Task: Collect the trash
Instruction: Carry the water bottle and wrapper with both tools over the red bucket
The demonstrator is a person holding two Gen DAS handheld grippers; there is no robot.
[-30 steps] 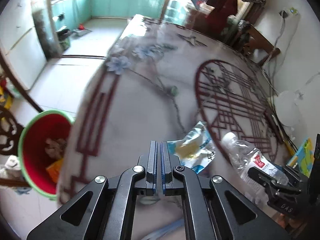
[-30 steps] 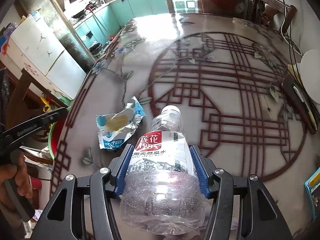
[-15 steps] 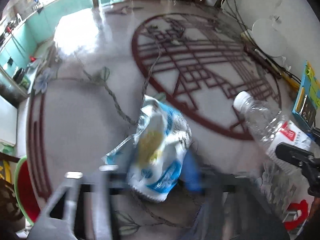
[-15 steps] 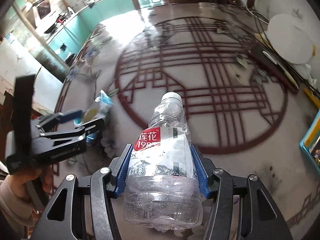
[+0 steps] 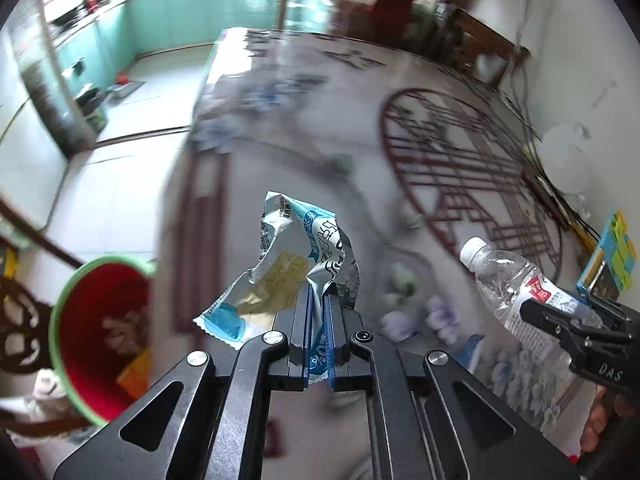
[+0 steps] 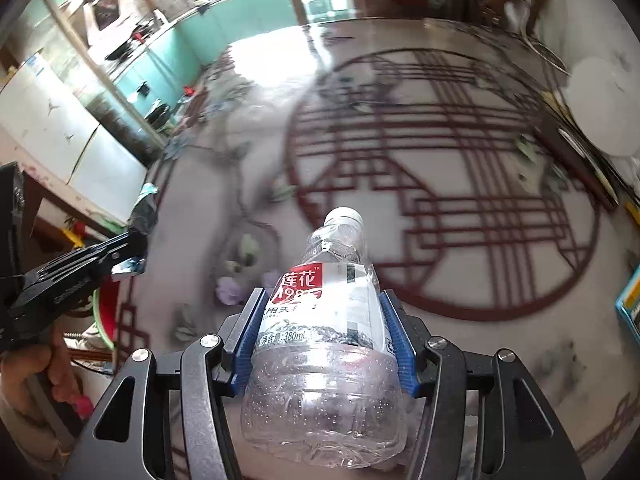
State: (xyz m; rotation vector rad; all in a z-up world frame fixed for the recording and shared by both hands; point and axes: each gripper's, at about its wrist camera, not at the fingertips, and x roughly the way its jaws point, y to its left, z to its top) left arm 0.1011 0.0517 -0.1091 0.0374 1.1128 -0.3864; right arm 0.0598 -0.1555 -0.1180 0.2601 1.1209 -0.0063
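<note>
Bottle [image 6: 324, 332] cap-forward along right gripper [image 6: 322, 320]

Wrapper [image 5: 298, 264] in left claw [image 5: 319, 312] above table [image 5: 280, 184]; bin [image 5: 96, 336] left, bottle [image 5: 516, 288] right.

Across most of both views, a glossy table [image 6: 460, 168] with a dark red lattice circle and pale flowers printed on its top. In the upper left of both frames, teal kitchen cabinets [image 5: 192, 12] and a light tiled floor [image 5: 132, 120], with a white refrigerator [image 6: 52, 128] at the left edge of the right wrist view. At the right edge, a white round object [image 6: 600, 120], some dark cables [image 5: 560, 184] against the wall and a blue and yellow box [image 5: 614, 256].
</note>
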